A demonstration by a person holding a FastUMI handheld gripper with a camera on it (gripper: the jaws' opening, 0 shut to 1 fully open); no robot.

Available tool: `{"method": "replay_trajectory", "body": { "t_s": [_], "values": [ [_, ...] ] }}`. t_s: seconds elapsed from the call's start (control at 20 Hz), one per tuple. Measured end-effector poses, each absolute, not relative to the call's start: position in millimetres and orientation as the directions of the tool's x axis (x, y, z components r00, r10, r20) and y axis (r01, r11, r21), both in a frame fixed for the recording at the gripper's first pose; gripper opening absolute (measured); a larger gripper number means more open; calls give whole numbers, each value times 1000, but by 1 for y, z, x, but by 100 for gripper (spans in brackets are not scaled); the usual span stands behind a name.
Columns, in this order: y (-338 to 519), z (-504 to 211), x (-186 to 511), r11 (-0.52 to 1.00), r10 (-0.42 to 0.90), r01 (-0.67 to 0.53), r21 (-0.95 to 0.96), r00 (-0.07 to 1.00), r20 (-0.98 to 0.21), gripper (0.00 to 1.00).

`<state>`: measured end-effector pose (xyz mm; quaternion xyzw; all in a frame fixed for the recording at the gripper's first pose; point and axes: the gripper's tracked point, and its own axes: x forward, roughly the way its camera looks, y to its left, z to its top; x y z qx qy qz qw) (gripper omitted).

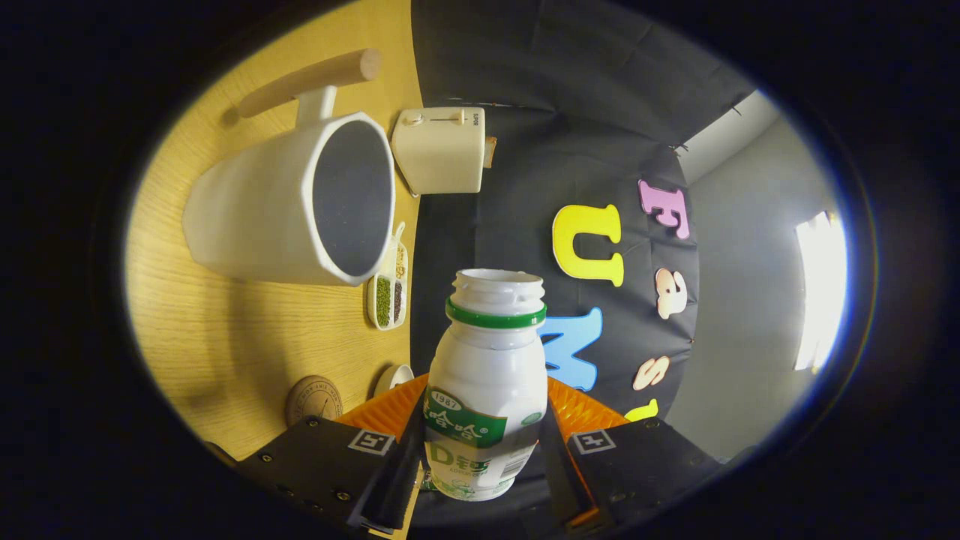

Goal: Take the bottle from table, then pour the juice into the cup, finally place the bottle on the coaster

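A small white bottle [487, 375] with a green neck ring and a green label sits between my fingers, cap off, mouth open. My gripper [480, 457] is shut on the bottle, one finger on each side of its body. The whole view is rolled sideways, so the bottle is tipped over. A white cup [289, 206] with a wooden handle stands on the wooden table [225, 330], beyond the bottle's mouth and apart from it; its dark inside faces the bottle. A round brown coaster [313, 400] lies on the table close to one finger.
A cream toaster [440, 150] stands at the table's back edge past the cup. A divided white dish [388, 294] of green and dark beans lies between cup and bottle. A small white bowl [394, 377] sits by the coaster. Black cloth forms the wall behind.
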<state>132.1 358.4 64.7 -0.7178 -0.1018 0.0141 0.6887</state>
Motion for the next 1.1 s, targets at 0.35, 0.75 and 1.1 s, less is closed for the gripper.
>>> {"method": "replay_trajectory", "body": {
  "t_s": [0.35, 0.75, 1.1],
  "values": [
    [362, 70, 131, -113, 179, 174, -978, 972, 152, 71],
    [366, 73, 129, -172, 199, 218, -961, 963, 183, 71],
    [371, 73, 127, -192, 216, 227, -955, 959, 185, 71]
  ]
}}
